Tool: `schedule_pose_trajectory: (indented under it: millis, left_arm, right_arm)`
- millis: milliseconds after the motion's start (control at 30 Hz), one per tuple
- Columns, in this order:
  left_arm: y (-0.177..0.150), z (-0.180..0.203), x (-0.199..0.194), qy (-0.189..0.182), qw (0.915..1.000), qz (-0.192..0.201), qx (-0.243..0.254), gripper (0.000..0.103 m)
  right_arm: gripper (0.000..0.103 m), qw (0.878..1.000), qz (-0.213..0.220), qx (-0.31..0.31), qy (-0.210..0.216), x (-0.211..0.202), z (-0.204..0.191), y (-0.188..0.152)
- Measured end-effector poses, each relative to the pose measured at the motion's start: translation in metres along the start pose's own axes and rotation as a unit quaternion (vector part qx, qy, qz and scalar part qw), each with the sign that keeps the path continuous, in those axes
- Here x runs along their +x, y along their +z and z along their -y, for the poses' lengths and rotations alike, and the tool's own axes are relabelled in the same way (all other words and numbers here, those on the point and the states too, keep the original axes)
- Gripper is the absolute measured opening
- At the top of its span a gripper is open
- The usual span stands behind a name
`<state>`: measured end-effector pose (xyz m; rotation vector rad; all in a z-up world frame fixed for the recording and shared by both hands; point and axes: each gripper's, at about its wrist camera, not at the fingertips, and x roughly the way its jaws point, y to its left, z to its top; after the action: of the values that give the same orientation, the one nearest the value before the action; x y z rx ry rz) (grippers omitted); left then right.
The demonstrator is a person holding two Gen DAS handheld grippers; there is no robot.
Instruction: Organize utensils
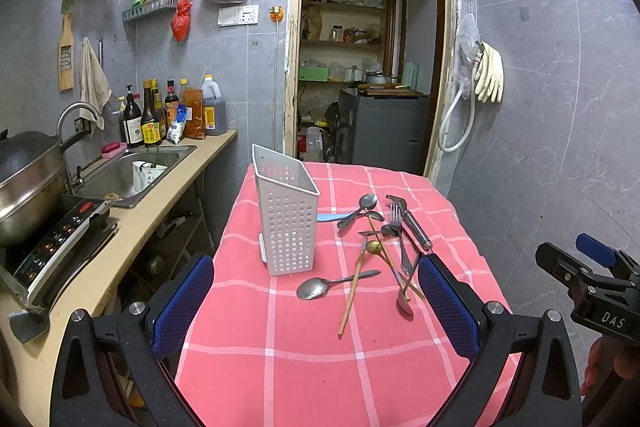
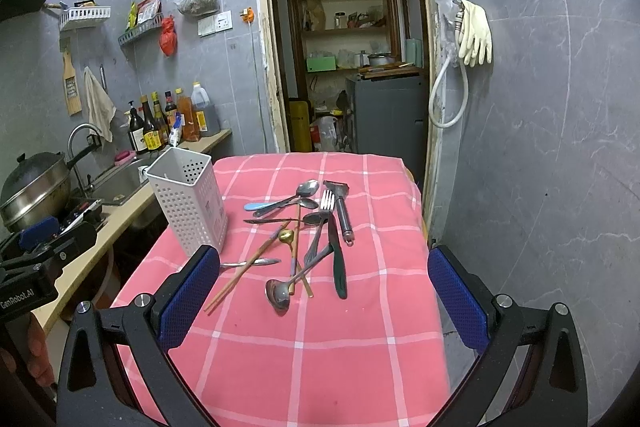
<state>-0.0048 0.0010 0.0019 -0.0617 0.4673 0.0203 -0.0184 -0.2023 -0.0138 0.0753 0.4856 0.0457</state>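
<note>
Both grippers hang above the near edge of the table (image 1: 280, 367), each with its blue-padded fingers spread wide and nothing between them. Left gripper (image 1: 316, 303): empty, fingers apart. Right gripper (image 2: 324, 295): empty, fingers apart.

Ahead of the left gripper, a white perforated holder (image 1: 286, 223) stands upright on the pink checked cloth (image 2: 340, 347), its top open. From the right gripper the holder lies ahead and to the left.

Utensils lie loose in a crossed pile, directly ahead of the right gripper and ahead-right of the left gripper, apart from the holder. Items noted:
- steel spoon (image 1: 316, 287), nearest the left gripper, bowl pointing left
- chopsticks (image 2: 248, 267), lying diagonally across the pile
- small ladle (image 2: 278, 295), nearest the right gripper
- dark-handled knife (image 2: 338, 263), on the right of the pile
- fork (image 2: 324, 211), tines pointing away
- peeler (image 2: 340, 207), at the far right
- blue-handled spoon (image 2: 256, 206), on the far left of the pile

Several utensils overlap; the exact stacking order cannot be told.

Left of the table, a counter (image 1: 132, 227) carries a sink (image 1: 124, 175) and a pot (image 1: 28, 179).
</note>
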Motion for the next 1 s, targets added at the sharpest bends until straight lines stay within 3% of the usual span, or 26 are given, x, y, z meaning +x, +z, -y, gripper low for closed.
schedule_pose_trajectory:
  millis: [433, 633, 1000]
  left_arm:
    - [-0.018, -0.002, 0.014, -0.004, 0.9999, -0.011, 0.0, 0.103]
    - [-0.007, -0.002, 0.021, -0.02, 0.9995, -0.025, 0.003, 0.103]
    - [0.061, 0.005, 0.074, -0.121, 0.9905, -0.05, 0.043, 0.103]
  right_arm:
    - [0.102, 1.0, -0.008, 0.006, 0.003, 0.004, -0.003, -0.003]
    - [0.102, 1.0, -0.013, 0.015, 0.001, 0.013, 0.0, 0.005]
    - [0.102, 0.997, -0.045, 0.059, -0.03, 0.045, 0.032, 0.034]
